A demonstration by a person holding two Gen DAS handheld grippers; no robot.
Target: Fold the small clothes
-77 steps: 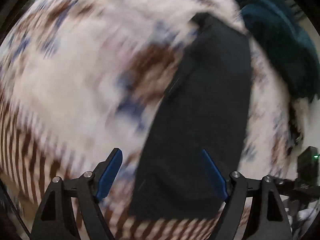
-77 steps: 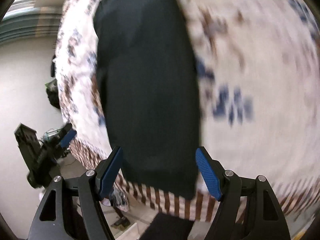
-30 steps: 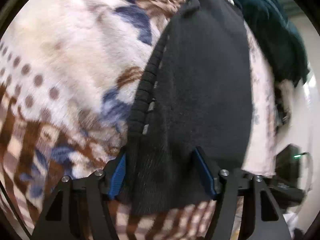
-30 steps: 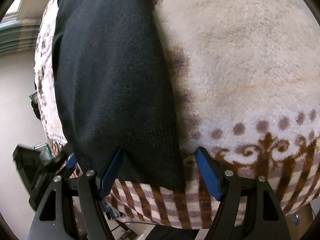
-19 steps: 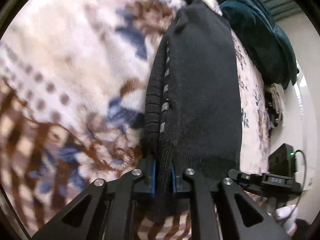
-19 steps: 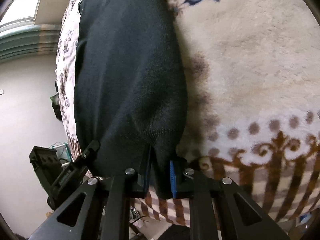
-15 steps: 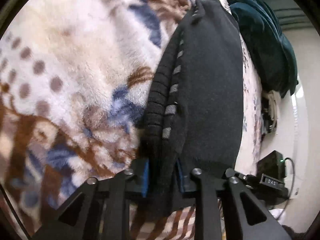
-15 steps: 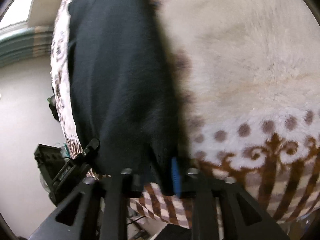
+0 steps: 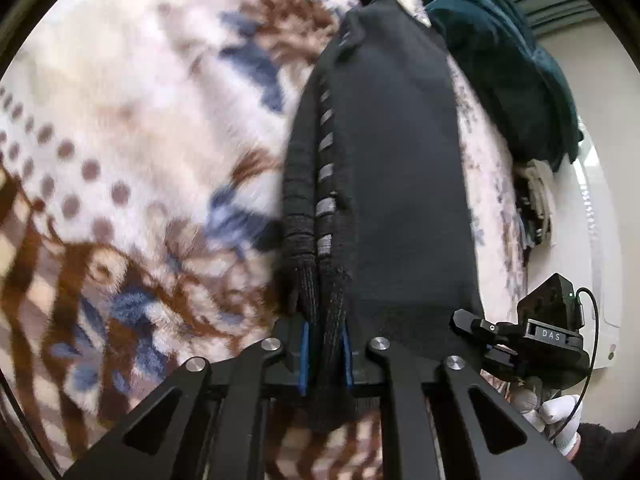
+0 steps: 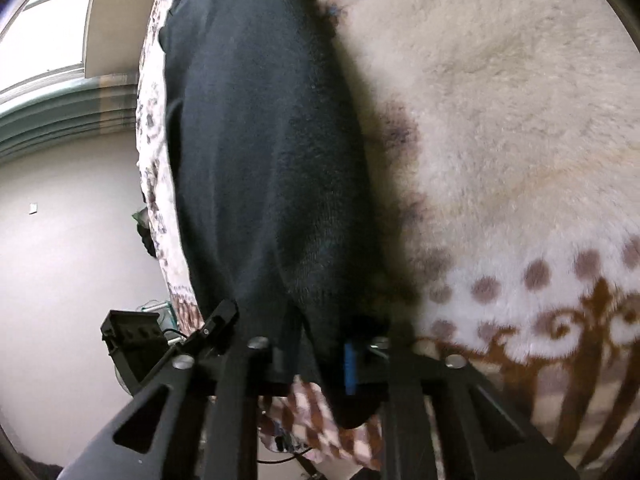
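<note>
Only the left wrist view shows the ribbed edge with its row of grey dashes running along the black knit garment (image 9: 400, 168), and a heap of dark teal fabric (image 9: 504, 72) at the far end of the bed; the right wrist view instead gives the garment's (image 10: 260, 140) plain opposite side, a pale wall and a strip of window at upper left. The left gripper (image 9: 325, 354) has its blue pads pinched narrowly on the bunched ribbed corner nearest the camera. The right gripper (image 10: 320, 354) has its jaws closing, with the other near corner of the garment between them and a fold of dark cloth hanging below the fingers; only one blue pad is visible there. Both tools point down at a slant toward the near hem. From the left view the right gripper (image 9: 520, 336) appears low at the right edge, with a white-gloved hand (image 9: 556, 420) and a dark sleeve behind it. The garment lies stretched lengthwise on a fleecy cream blanket (image 10: 500, 120) patterned with brown dots, scrolls and blue leaves, its striped border hanging over the near edge.
</note>
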